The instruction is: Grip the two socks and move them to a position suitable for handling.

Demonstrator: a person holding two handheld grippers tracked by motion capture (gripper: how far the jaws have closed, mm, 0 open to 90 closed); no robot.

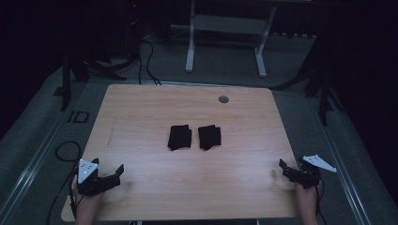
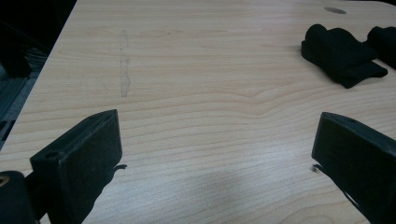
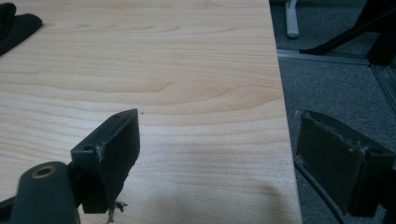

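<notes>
- Black plastic jaws stand wide apart on both tools, with nothing between them: the left gripper (image 1: pixel 109 177) rests at the near left corner of the pale wood-grain table (image 1: pixel 141 112), and the right gripper (image 1: pixel 287 172) sits at the near right edge, one of its jaws hanging past the table's rim over grey carpet in the right gripper view.
- In the left gripper view, bare wood lies between the open jaws of the left gripper (image 2: pixel 215 149), so neither tool has hold of anything.
- Farther off, at mid-table, lie the things to be handled: a left folded black cloth bundle (image 1: pixel 179 137) and a right folded black cloth bundle (image 1: pixel 209 137), side by side, near each other but apart.
- Judged from this, the work is at its very start, with both bundles untouched.
- The next move calls for a forward reach to mid-table, jaws kept open and lowered around one bundle.
- Beyond them, a small grey round grommet (image 1: pixel 223 99) sits near the far edge.
</notes>
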